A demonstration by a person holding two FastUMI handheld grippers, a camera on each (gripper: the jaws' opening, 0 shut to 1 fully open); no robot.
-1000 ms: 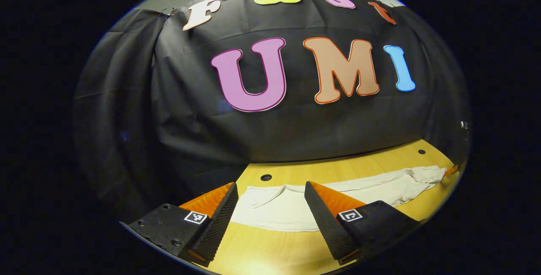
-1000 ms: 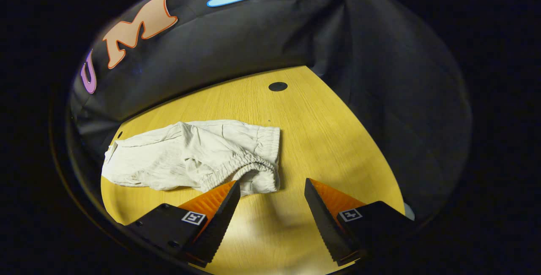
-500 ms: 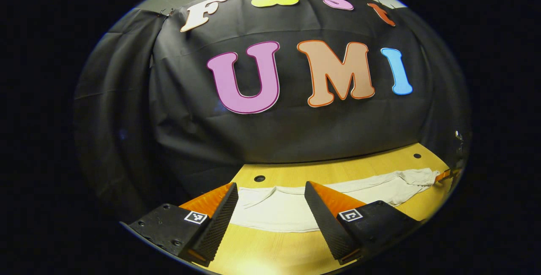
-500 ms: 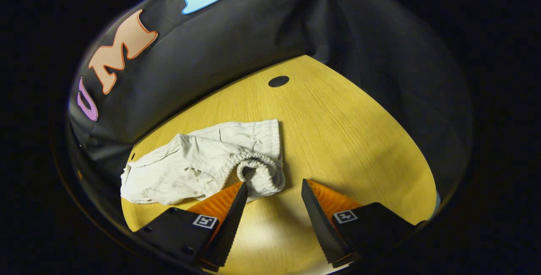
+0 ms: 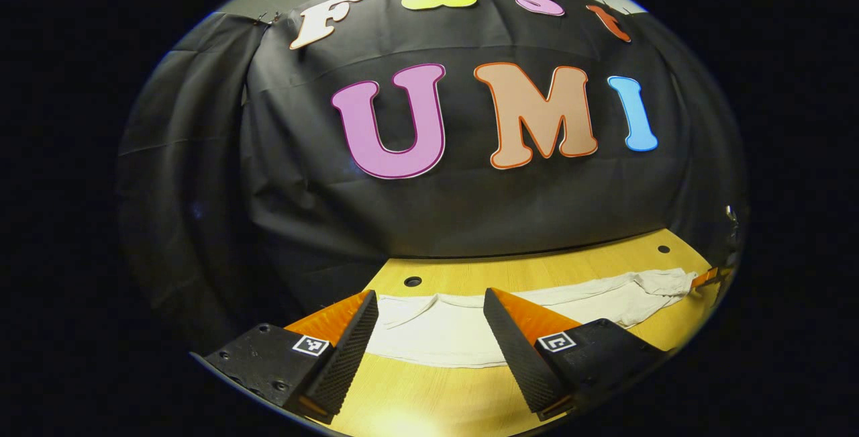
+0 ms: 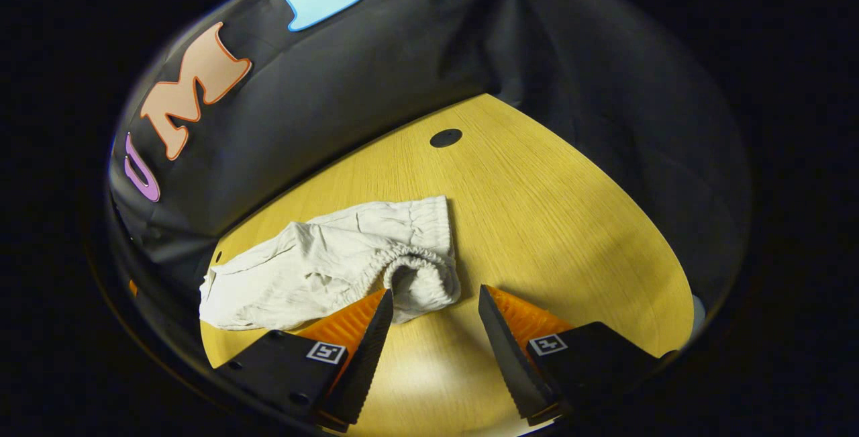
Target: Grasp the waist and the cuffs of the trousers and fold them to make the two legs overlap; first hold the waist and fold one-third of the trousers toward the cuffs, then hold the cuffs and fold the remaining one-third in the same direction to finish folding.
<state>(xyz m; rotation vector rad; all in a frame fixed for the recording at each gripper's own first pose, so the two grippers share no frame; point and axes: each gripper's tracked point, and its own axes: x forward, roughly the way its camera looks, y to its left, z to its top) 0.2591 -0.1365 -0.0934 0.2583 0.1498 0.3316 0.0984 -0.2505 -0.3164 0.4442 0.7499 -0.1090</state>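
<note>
White trousers [image 5: 443, 333] lie stretched across the wooden table [image 5: 429, 397], with the cuff end just beyond my left gripper [image 5: 429, 293], which hovers open above the table. The legs run off to the right toward the waist [image 5: 661, 281], where a bit of the other gripper [image 5: 704, 278] shows. In the right gripper view the elastic waist [image 6: 416, 269] is bunched into a raised loop. My right gripper [image 6: 435, 290] stands open at it. Its left finger [image 6: 366, 329] touches the waistband's near edge; the right finger is over bare wood.
The table [image 6: 537, 222] has small round holes [image 6: 445, 137] near its back edge [image 5: 413, 281]. Black cloth walls close in behind and at both sides. Bare wood lies to the right of the waist and in front of the cuffs.
My right gripper has moved in on the waist and its fingers have narrowed slightly; the waistband has bunched up against its left finger. The left gripper has barely shifted.
</note>
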